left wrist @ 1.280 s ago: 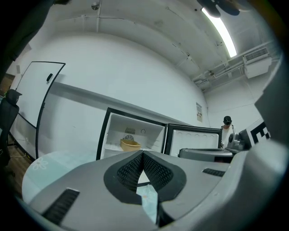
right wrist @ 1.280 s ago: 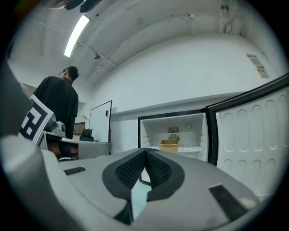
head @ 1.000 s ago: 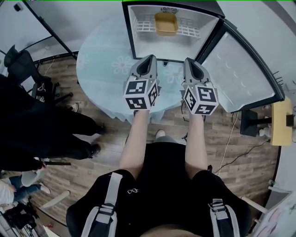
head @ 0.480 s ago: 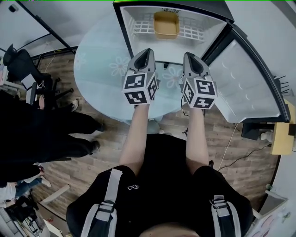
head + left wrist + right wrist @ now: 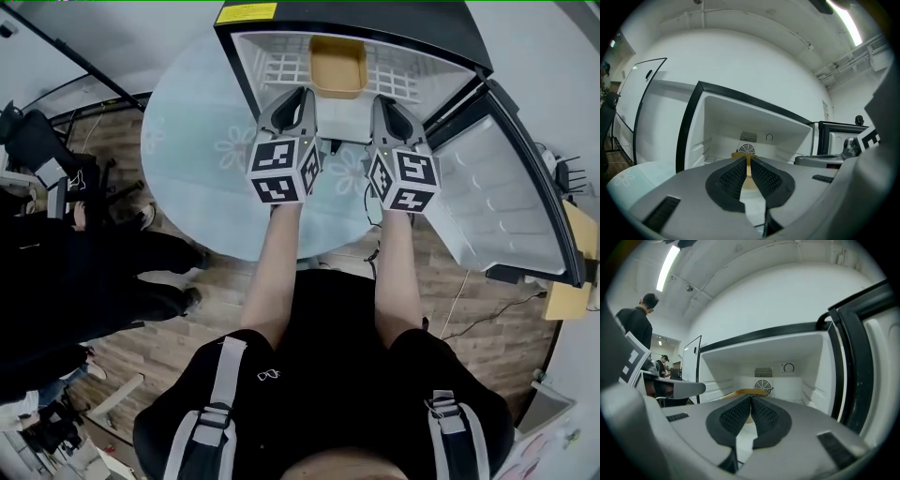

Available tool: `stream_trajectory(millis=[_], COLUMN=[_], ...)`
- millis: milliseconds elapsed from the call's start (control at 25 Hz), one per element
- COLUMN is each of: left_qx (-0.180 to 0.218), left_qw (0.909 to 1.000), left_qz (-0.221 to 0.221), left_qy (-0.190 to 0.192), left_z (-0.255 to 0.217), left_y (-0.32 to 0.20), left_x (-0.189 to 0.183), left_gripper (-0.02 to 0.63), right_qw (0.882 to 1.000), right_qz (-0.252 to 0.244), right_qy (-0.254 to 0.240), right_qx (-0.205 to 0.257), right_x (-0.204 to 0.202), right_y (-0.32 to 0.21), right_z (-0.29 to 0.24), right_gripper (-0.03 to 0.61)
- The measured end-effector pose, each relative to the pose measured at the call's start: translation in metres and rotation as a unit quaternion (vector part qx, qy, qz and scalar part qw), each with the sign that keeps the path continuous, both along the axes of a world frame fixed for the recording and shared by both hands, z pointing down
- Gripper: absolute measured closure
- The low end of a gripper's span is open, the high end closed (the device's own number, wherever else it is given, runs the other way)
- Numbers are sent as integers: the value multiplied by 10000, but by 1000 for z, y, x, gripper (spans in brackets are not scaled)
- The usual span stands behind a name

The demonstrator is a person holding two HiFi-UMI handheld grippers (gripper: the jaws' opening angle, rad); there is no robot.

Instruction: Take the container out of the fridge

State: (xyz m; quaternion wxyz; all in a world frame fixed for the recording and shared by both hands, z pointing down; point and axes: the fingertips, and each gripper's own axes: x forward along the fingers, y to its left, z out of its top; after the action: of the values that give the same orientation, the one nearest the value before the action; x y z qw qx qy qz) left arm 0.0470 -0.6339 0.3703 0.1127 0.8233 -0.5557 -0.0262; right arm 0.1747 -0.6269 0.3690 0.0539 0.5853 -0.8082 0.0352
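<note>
The container [image 5: 337, 67] is a yellow-brown tub with round corners. It sits on a white wire shelf [image 5: 281, 67] at the top middle of the frame, inside the fridge [image 5: 394, 19]. Only the tub's plain inside shows.

The fridge is black outside and smooth white inside. Its door [image 5: 506, 187] hangs open toward the right of the frame. The fridge stands on a round, pale blue desk [image 5: 197, 141] with flower shapes on it.

The left gripper [image 5: 305, 92] is gray with bumpy black pads. Its jaws are opening, with a thin gap and nothing between them. The right gripper [image 5: 382, 99] looks the same, and its jaws are pressed together on nothing.

A second ago both grippers were lower in the frame, over the desk. Now their tips are right at the fridge's open front, just below the tub.
</note>
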Motion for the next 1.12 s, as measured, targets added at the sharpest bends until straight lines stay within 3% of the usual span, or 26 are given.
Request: stream_trajectory(millis=[80, 160, 280, 440, 680, 1120], left_qx=[8, 11, 28, 29, -252, -492], left_qw=[10000, 10000, 9999, 9999, 9997, 9985], left_qz=[-32, -65, -100, -121, 40, 149], left_qy=[-23, -37, 3, 120, -65, -177], left_z=[0, 2, 4, 10, 33, 44], left_y=[-11, -21, -35, -50, -67, -61], left_x=[-1, -3, -6, -7, 4, 9], left_gripper=[581, 581, 512, 512, 508, 509], right_qw=[10000, 9999, 9998, 9994, 9984, 9983], right_qz=[6, 17, 79, 166, 190, 130], right_qy=[-13, -14, 33, 110, 208, 137], right_qx=[-42, -100, -186, -285, -490, -548], right_x=[1, 1, 0, -1, -4, -4], right_y=[-12, -23, -37, -56, -73, -62], right_z=[2, 5, 9, 13, 29, 37], right_gripper=[529, 526, 526, 526, 525, 518])
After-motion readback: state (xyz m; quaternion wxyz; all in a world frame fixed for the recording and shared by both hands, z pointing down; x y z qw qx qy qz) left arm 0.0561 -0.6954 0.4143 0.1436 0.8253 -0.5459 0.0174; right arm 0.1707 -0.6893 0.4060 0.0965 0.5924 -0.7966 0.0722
